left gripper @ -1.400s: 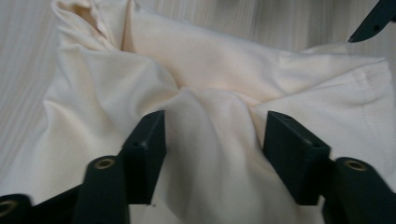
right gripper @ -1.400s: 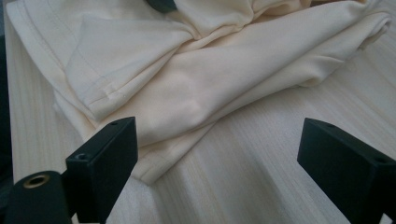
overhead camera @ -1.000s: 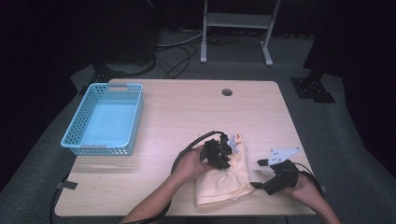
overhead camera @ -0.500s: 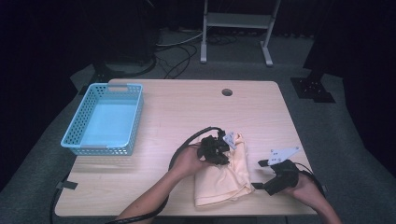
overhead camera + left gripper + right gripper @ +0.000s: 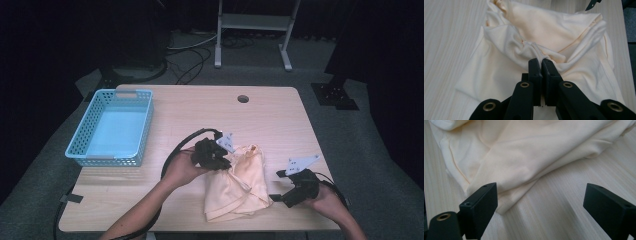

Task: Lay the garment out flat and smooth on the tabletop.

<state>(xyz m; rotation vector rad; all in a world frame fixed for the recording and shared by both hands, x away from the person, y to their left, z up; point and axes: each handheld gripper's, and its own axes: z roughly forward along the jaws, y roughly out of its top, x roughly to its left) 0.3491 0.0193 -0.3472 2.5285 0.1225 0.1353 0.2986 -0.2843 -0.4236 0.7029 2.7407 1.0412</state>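
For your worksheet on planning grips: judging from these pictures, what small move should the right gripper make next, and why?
Probably ease the right gripper forward and close on the cream cloth. Its jaws stand open just short of the cloth's near corner, while the left gripper is already pinched on a bunched fold.

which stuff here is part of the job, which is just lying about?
In the job:
- cream cloth, bunched on the table
- left gripper, jaws shut on a fold of it
- right gripper, jaws open at the cloth's near corner

Lying about:
- blue basket, at the table's left side, nothing in it
- table with its cable hole
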